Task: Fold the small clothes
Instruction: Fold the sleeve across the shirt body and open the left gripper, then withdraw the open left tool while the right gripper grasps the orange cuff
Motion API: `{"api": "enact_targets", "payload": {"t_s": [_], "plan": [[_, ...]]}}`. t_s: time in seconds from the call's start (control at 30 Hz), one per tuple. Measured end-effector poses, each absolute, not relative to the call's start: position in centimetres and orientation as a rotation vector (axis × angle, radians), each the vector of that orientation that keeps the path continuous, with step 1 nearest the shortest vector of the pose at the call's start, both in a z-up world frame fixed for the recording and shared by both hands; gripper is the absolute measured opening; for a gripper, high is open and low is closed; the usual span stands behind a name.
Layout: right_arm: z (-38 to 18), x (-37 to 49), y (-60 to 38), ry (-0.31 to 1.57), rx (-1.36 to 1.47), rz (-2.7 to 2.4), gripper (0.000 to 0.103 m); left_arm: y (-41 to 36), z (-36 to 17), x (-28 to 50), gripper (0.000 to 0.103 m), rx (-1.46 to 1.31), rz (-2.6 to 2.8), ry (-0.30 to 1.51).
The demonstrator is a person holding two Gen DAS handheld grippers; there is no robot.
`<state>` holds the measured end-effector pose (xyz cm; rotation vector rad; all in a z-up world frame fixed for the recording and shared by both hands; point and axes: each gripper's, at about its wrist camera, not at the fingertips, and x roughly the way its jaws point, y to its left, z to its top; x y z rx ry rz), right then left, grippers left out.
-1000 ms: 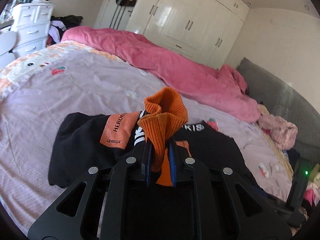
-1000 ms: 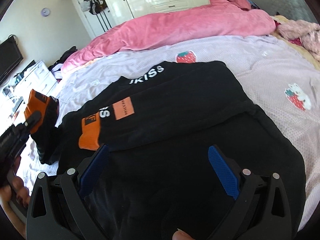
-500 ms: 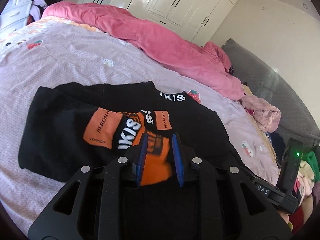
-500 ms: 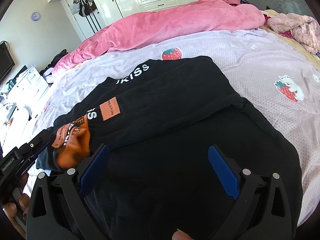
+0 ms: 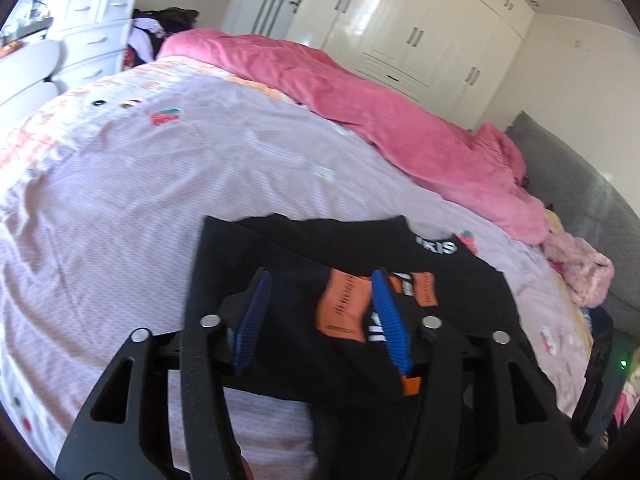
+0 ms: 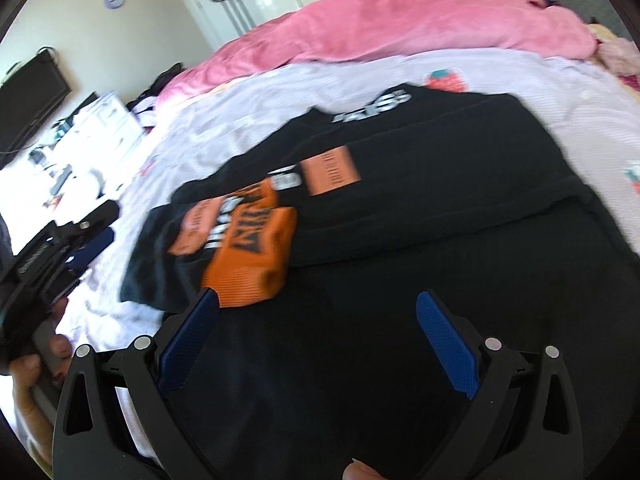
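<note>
Left gripper (image 5: 320, 316): jaws opening, nothing pinched, pads clear of the cloth. Black sweater (image 6: 420, 208) lies on the lilac bedsheet (image 5: 160, 200), sleeve folded across the body, orange cuff (image 6: 252, 252) on top. Risk: the loose cuff may spring back or slide off the fold. Right gripper (image 6: 320, 340): fingers spread wide over the black hem, empty; a careless pinch there could drag the folded sleeve askew.

Lilac bedsheet (image 5: 168, 184) with strawberry prints covers the bed. Pink blanket (image 5: 360, 104) heaped in a long ridge across its far side. Cream wardrobe (image 5: 420, 28) behind, bags hanging beside it. White drawer unit (image 5: 92, 36) at left. Grey sofa (image 5: 580, 196) at right. Round wall clock (image 6: 114, 0); dark television (image 6: 32, 100).
</note>
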<state>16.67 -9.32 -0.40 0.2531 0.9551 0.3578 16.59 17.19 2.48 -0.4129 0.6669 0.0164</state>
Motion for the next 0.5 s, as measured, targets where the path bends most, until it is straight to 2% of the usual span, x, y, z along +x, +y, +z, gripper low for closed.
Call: {"api": "enact_targets", "payload": {"t_s": [0.13,0.2,0.3,0.37,0.43,0.5], "plan": [[-1.1,17.3,-7.7,0.988,0.293,0.384,0.098,18.1,2.7,16.4,0.071,-0.425,0.039,0.652],[-1.9,17.8,-7.0,1.016,0.317,0.390,0.097,18.5,2.7,16.4,0.075,-0.419,0.054,0.646],[-3.1,18.8,-6.5,1.066,0.364,0.395,0.073,19.2,2.5,16.4,0.078,-0.447,0.059,0.646],[-3.3,19.2,-6.1,1.062,0.364,0.380,0.068,19.8,2.5,16.5,0.079,-0.468,0.064,0.645],[-3.3,19.5,-5.9,1.052,0.389,0.397,0.050,20.2,2.4,16.5,0.079,-0.474,0.073,0.643],[-3.5,19.9,-5.5,1.064,0.409,0.417,0.038,20.5,2.4,16.4,0.079,-0.482,0.080,0.638]]}}
